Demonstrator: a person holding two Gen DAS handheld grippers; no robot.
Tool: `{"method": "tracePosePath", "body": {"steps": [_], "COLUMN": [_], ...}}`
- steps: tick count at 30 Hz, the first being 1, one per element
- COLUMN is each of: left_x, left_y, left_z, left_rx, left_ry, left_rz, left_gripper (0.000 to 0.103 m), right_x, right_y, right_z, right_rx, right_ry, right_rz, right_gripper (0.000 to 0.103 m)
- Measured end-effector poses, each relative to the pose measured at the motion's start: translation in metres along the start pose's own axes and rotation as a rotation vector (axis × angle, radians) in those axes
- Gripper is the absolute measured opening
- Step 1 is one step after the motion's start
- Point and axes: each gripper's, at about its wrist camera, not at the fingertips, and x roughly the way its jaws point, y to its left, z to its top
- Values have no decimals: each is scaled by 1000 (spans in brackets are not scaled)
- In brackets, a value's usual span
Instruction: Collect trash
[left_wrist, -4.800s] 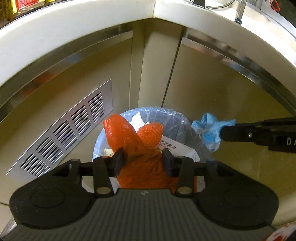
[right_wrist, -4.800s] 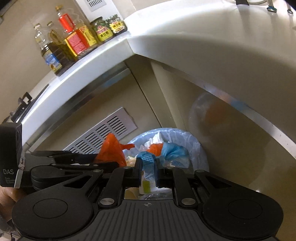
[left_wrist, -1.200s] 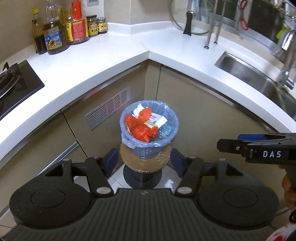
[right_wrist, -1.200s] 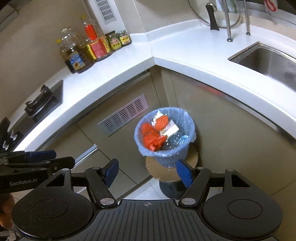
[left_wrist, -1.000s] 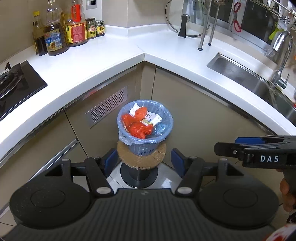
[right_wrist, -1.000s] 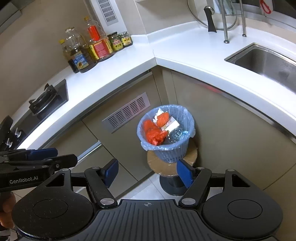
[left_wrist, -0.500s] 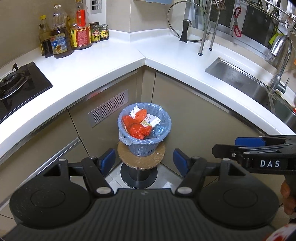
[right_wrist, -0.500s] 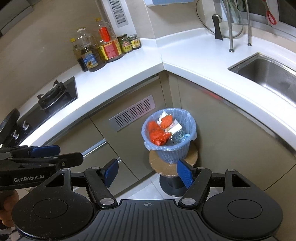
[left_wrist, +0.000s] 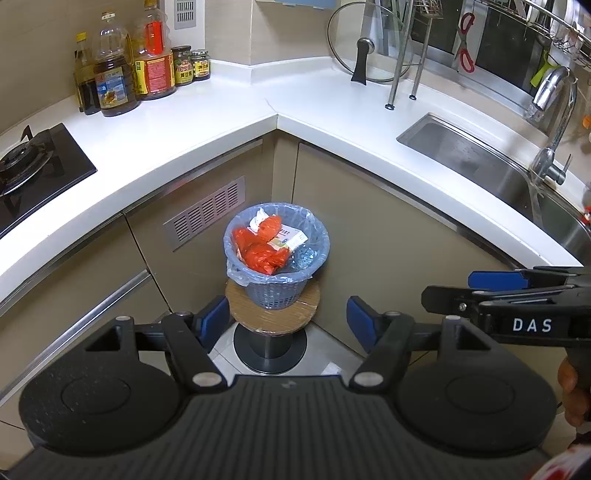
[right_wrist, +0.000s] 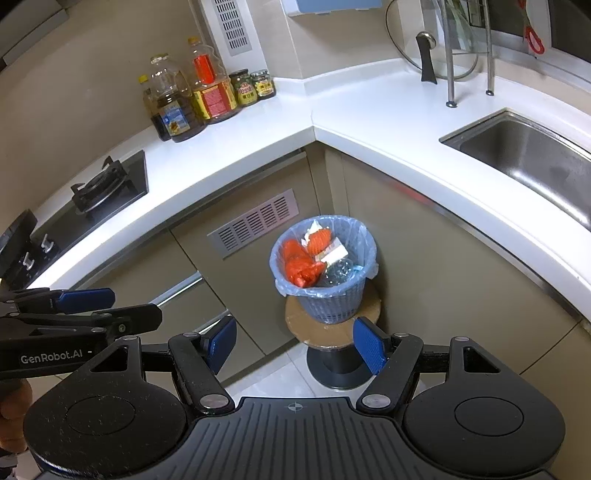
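We note the bin (left_wrist: 275, 258) on a round stool (left_wrist: 272, 314) in the far corner below the desk (left_wrist: 207, 136), well beyond both tools. Left hand-held gripper (left_wrist: 288, 321): jaws apart, nothing between the pads; the bin shows in the gap, far off. Right hand-held gripper (right_wrist: 293, 345): jaws apart, empty; the bin lies ahead, slightly right of centre. Each tool shows at the edge of the other's view.

Bin contents: two orange bags (left_wrist: 264, 254), one white carton (left_wrist: 290, 238), one clear bottle (right_wrist: 338, 271), a scrap of blue (right_wrist: 357, 268).

Counts: one bin, one stool, one sink (left_wrist: 480, 162), one hob (left_wrist: 26, 162), one glass lid (left_wrist: 364, 44), two jars (left_wrist: 190, 66), three large bottles (left_wrist: 110, 74).
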Motion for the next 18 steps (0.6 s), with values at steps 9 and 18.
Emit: {"method": "tracePosePath", "body": {"steps": [9,18], "left_x": [-4,-5], "left_y": [0,2], "left_z": [-1,-2], "left_rx": [4,4], "left_ry": [-3,-4], "left_rz": [-8,-10], "left_gripper": [68,68], "right_x": [-2,-3], "right_y": [1,3], "right_z": [-2,-3], "right_rx": [-3,-8], "right_ry": [-1,-6], "right_rz": [1,5], "right_gripper": [70,70]}}
